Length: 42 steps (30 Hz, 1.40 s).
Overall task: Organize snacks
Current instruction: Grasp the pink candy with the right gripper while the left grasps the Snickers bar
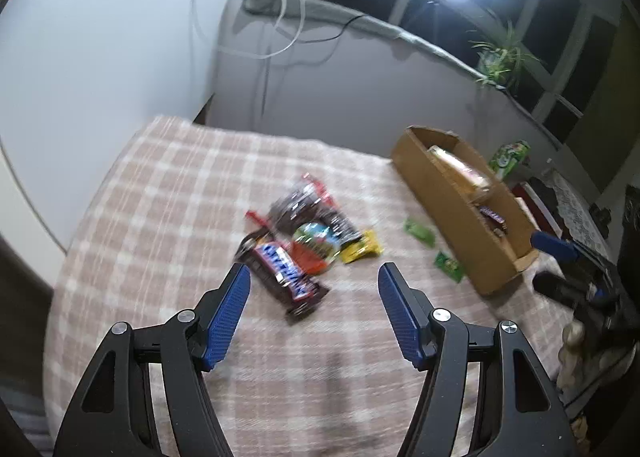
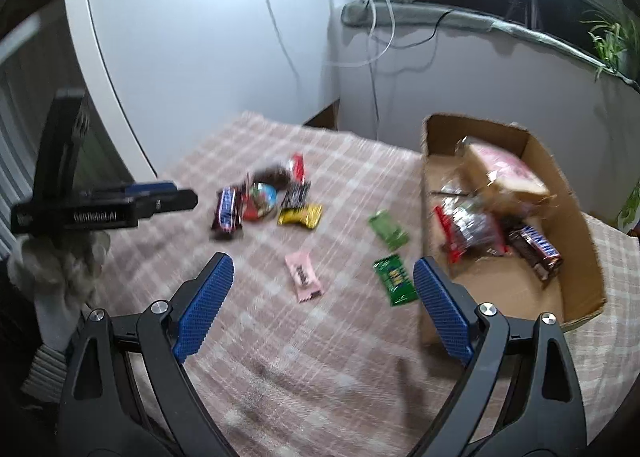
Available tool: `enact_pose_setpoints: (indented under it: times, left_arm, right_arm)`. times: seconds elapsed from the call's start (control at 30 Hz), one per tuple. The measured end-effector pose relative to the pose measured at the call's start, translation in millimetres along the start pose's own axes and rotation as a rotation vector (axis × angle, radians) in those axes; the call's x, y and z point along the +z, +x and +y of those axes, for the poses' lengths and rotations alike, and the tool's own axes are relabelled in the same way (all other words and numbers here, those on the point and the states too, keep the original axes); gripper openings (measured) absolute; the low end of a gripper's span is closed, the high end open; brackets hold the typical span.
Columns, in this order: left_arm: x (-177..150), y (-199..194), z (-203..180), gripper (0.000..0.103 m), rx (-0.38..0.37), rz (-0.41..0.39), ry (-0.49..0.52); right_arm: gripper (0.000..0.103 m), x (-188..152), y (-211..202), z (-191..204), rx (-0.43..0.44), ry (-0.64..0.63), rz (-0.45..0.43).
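The checked bench holds loose snacks. Both tools stand wide and hold nothing: left tool should drop squarely over the Snickers bar; right tool over the pink candy, then carry them right to the cardboard box.

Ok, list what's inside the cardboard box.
The cardboard box holds a pink-topped packet, a red-edged snack bag and a Snickers bar. Anything beneath them is hidden.

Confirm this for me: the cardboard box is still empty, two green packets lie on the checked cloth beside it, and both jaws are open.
One detail is wrong. The cardboard box is not empty: the right wrist view shows several wrapped snacks inside. The two green packets do lie on the checked cloth, and both jaws are open.
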State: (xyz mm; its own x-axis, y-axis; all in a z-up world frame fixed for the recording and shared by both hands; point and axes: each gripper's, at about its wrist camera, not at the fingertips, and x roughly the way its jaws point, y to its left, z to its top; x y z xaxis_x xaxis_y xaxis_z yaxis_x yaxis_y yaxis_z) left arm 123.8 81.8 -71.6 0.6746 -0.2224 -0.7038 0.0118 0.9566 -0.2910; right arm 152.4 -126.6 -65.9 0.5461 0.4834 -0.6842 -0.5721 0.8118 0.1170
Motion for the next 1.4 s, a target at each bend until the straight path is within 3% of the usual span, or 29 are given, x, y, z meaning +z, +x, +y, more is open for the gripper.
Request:
enact_pose_setpoints:
  times: [0.33,0.47,0.57,0.63,0.77,1.1,1.17,1.27,1.4]
  left_arm:
    - [-9.3,47.2,1.8,0.065,0.082,0.069,-0.004]
    - [-6.3,63.1,0.3,0.065,0.108,0.095,0.003]
    - [-4.2,69.8,-1.5,0.065,0.161,0.087,0.031]
    - [-3.8,73.6,-0.3,0.065,0.184,0.090,0.040]
    - [-5.4,72.7,5.0,0.043,0.187,0.085,0.060]
    - [-1.7,72.6,11.7,0.038,0.179,0.087,0.039]
    - [-0.8,75.7,11.4,0.038,0.180,0.091,0.044]
    - [-1.0,76.9,12.9,0.037,0.172,0.091,0.051]
    - [-3.1,72.8,17.8,0.032,0.165,0.086,0.052]
  right_arm:
    - [0.086,-15.6,53.8,4.7,-0.033,-0.036,0.121]
    - [0.084,-14.7,63.4,13.7,-0.059,-0.084,0.125]
    - [0.075,-12.3,69.0,18.7,-0.050,-0.095,0.134]
    - [0.075,-11.7,69.6,20.7,-0.043,-0.091,0.130]
    - [0.074,-11.8,71.5,24.2,-0.029,-0.091,0.129]
    - [0.061,-12.5,91.7,28.5,-0.027,-0.070,0.170]
    - [0.052,-12.8,97.6,26.0,-0.036,-0.062,0.184]
    - [0.046,-13.0,97.5,23.3,-0.045,-0.059,0.178]
    - [0.024,-12.8,96.1,20.6,-0.057,-0.056,0.174]
